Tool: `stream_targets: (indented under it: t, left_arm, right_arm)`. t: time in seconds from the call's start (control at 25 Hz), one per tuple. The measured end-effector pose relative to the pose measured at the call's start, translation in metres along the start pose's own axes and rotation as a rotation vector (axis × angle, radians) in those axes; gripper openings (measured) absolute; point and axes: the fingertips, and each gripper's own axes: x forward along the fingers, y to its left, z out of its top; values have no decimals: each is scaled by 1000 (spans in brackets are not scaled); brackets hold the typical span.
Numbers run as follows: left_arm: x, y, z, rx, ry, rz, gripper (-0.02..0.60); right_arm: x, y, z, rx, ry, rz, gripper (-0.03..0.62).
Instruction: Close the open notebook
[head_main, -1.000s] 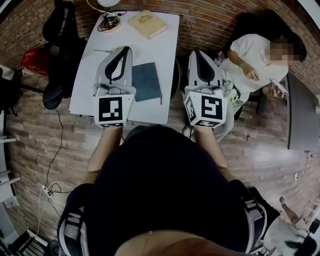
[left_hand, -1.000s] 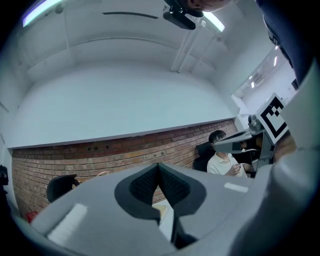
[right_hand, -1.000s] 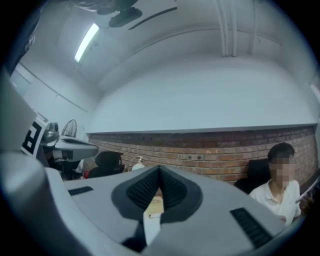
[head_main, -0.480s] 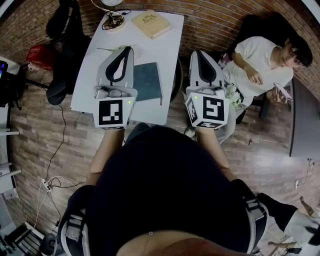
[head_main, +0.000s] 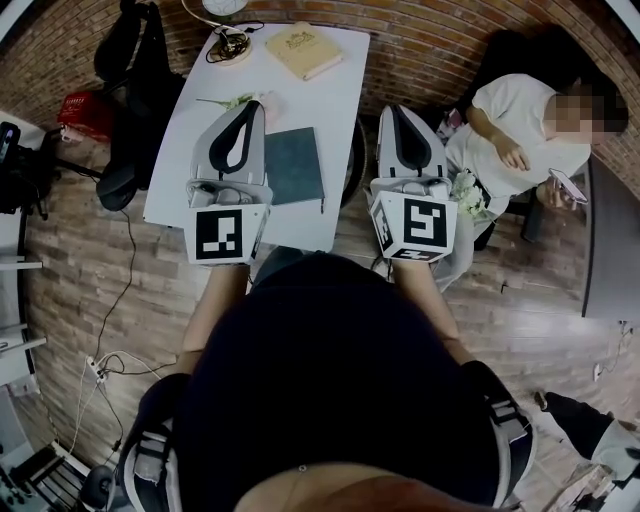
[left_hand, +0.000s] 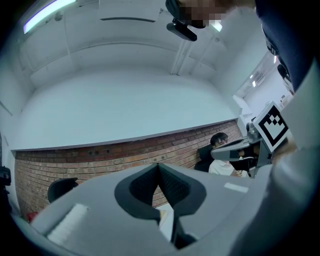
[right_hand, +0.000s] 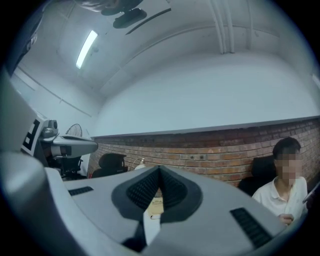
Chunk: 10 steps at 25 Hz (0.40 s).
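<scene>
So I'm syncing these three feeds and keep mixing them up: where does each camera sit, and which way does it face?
Head view: on the person's head, facing steeply down at the table, notebook, left gripper and right gripper; torso and forearms show.
Left gripper view: on that gripper, facing roughly level along its shut jaws at the brick wall.
Right gripper view: on that gripper, along its shut jaws toward the same wall.
Shared: both gripper views show the seated person.
</scene>
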Motion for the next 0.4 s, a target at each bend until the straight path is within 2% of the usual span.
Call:
stream_targets:
  t: [0.4]
  left_arm:
    - [8, -19, -4, 10, 10, -52, 6]
  right_arm:
    - [0, -9, -8, 15, 5, -16, 12]
